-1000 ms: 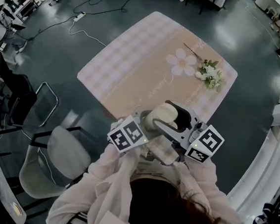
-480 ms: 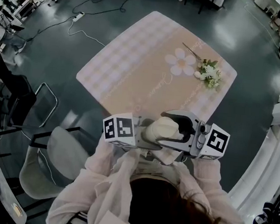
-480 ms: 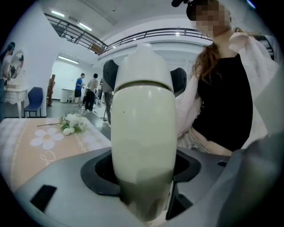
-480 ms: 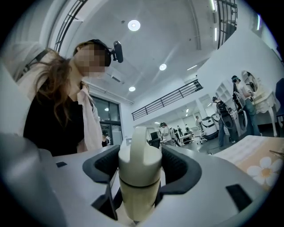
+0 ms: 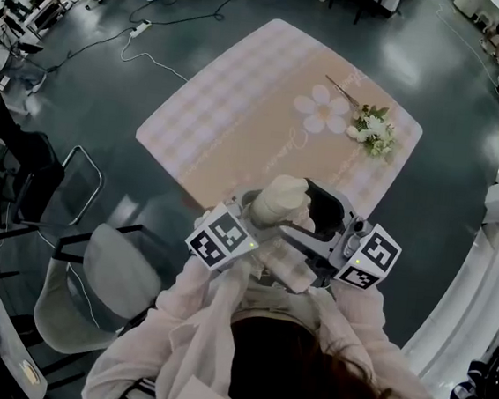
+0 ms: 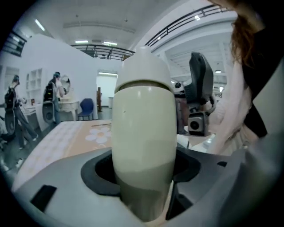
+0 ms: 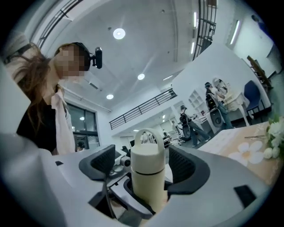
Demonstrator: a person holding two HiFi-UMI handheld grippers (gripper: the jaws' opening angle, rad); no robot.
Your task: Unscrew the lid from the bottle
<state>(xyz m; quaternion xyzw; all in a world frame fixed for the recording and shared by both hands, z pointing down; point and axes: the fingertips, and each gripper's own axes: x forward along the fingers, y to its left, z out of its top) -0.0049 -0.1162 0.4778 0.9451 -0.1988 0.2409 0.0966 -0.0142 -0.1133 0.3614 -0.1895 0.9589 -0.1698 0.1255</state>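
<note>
A cream bottle (image 5: 277, 208) with a domed lid (image 6: 144, 66) is held in the air over the table's near edge. My left gripper (image 6: 144, 175) is shut on the bottle's body (image 6: 144, 133), with pads pressing on both sides. The lid (image 7: 146, 148) has a loop handle and sits on the bottle with its seam visible. My right gripper (image 7: 146, 166) reaches round the lid from the other side. Its jaws have just been opening, and its dark pads (image 7: 100, 162) stand off the lid with a gap on each side. In the head view the right gripper (image 5: 323, 215) is to the right of the bottle.
Below lies a table (image 5: 240, 122) with a pink checked cloth, a printed flower and a small bouquet (image 5: 374, 132) at its far right. A grey chair (image 5: 103, 285) stands to the left. Cables cross the floor beyond. People stand in the background.
Both grippers rolled with the bottle half a second ago and have come back near their earlier pose. The bottle's top now shows more plainly to the left of the right jaws.
</note>
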